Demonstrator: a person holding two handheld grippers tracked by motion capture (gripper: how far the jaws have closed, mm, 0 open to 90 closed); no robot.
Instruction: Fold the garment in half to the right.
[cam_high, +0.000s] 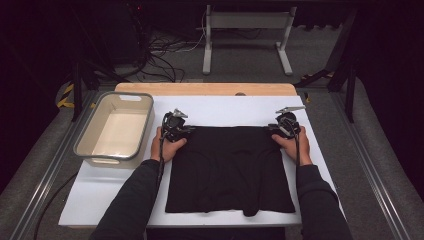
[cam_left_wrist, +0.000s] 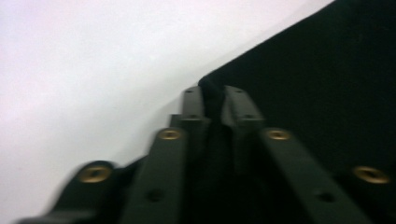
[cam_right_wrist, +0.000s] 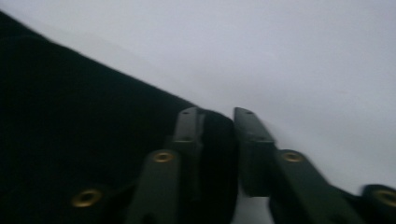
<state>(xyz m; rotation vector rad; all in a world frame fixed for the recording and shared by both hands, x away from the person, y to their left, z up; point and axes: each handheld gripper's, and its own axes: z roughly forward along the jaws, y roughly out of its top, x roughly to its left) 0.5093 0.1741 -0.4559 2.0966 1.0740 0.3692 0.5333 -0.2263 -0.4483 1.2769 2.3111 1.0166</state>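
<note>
A black cloth (cam_high: 230, 170) lies spread flat on the white table top (cam_high: 225, 107). My left gripper (cam_high: 186, 131) sits at the cloth's far left corner, and my right gripper (cam_high: 272, 129) at its far right corner. In the left gripper view the two jaws (cam_left_wrist: 213, 95) stand close together with a fold of the cloth (cam_left_wrist: 327, 70) pinched between them. In the right gripper view the jaws (cam_right_wrist: 217, 116) close on a thicker bulge of the cloth's (cam_right_wrist: 70, 116) edge. A hand holds each gripper low against the table.
A pale plastic tub (cam_high: 145, 125) stands on the table's left side, close to the left hand. Behind the table a strip of wood edge (cam_high: 205, 88) shows, then grey floor with cables and a white frame (cam_high: 245, 20).
</note>
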